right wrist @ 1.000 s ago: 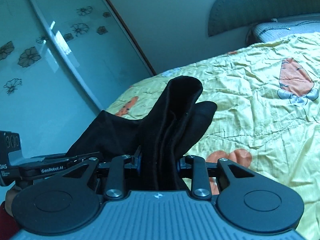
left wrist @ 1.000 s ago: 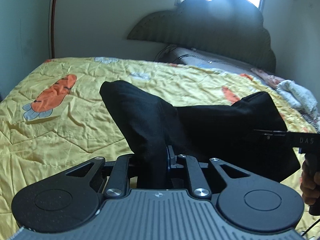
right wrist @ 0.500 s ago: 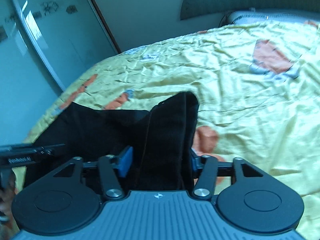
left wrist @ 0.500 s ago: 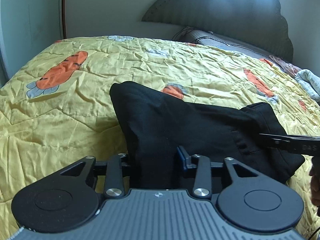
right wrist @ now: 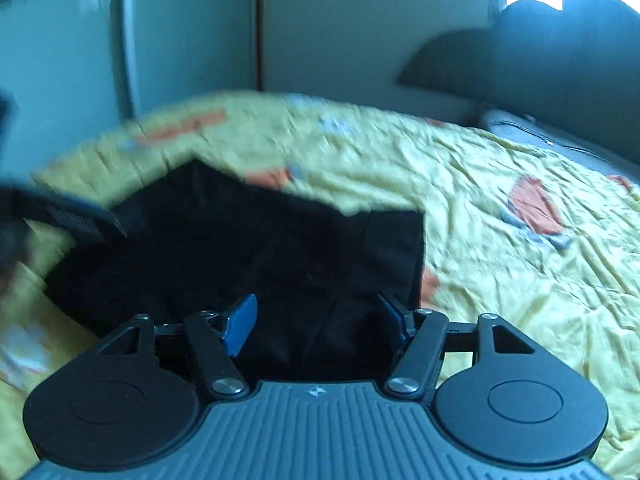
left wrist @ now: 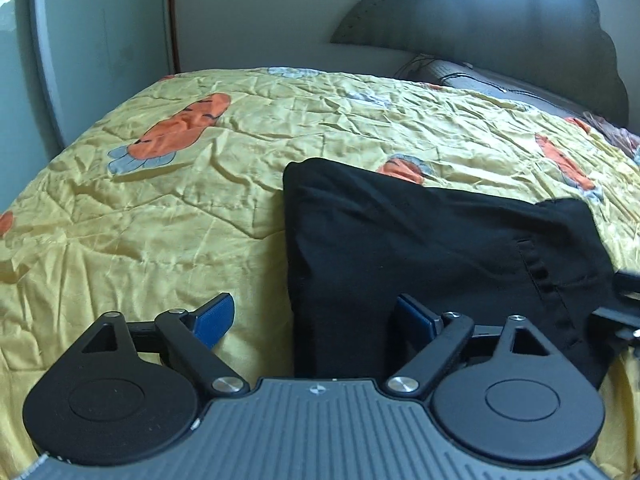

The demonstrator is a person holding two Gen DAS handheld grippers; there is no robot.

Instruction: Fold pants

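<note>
A yellow quilt (left wrist: 240, 184) with orange carrot prints covered the bed, a dark headboard (left wrist: 500, 32) rose behind it, and a pale wardrobe (right wrist: 172, 32) stood at the far side. The black pants (left wrist: 420, 248) lay folded flat on the quilt near the front edge. The left gripper (left wrist: 314, 318) was spread wide, its right pad (left wrist: 412, 316) touching the cloth, gripping nothing. The right gripper (right wrist: 318, 320) also stood wide over the pants (right wrist: 260, 248), holding nothing; that view was blurred

Right wrist view smears the pants (right wrist: 248, 256); the right claw (left wrist: 624, 300) is cut off at frame edge.
</note>
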